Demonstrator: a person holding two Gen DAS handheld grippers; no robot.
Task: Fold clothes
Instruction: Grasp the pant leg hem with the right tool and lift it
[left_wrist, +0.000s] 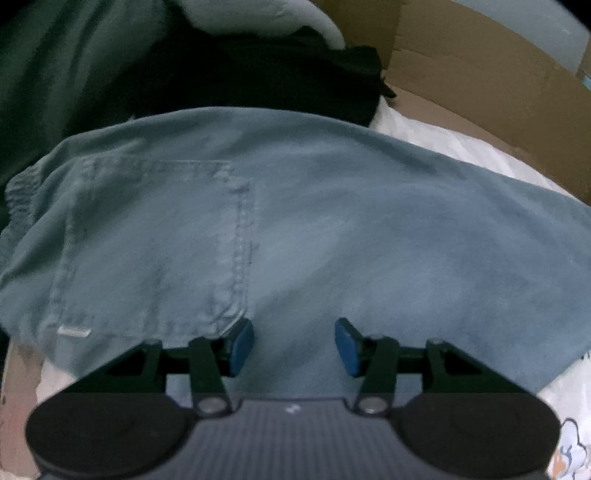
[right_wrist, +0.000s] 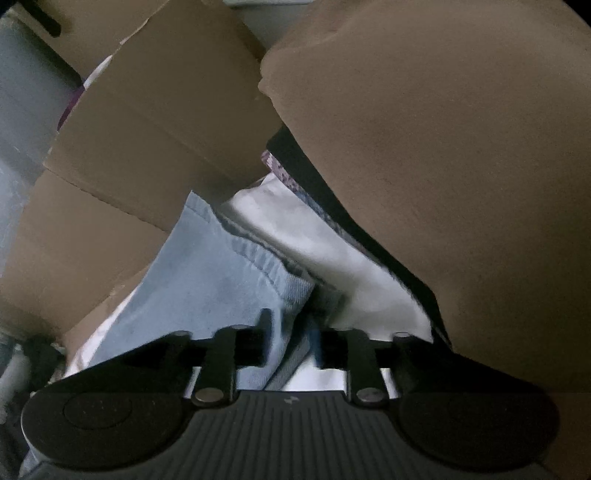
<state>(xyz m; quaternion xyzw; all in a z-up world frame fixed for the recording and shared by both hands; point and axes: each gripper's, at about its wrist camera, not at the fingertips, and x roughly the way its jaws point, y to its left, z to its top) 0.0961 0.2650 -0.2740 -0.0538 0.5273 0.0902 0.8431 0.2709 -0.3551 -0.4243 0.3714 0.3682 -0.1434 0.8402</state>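
Blue shorts (left_wrist: 295, 229) lie flat on white bedding (left_wrist: 443, 147), apparently folded once, further folds probably remaining; left gripper (left_wrist: 294, 347) hovers open above them; right gripper (right_wrist: 291, 332) straddles their bunched hem, pinch unclear.

Left gripper (left_wrist: 294, 345): tilted steeply down, jaws apart, blue pads (left_wrist: 242, 345) clear, nothing between.
Right gripper (right_wrist: 291, 332): angled down, jaws partly apart, blue cloth fold (right_wrist: 291, 317) between; grip unclear.
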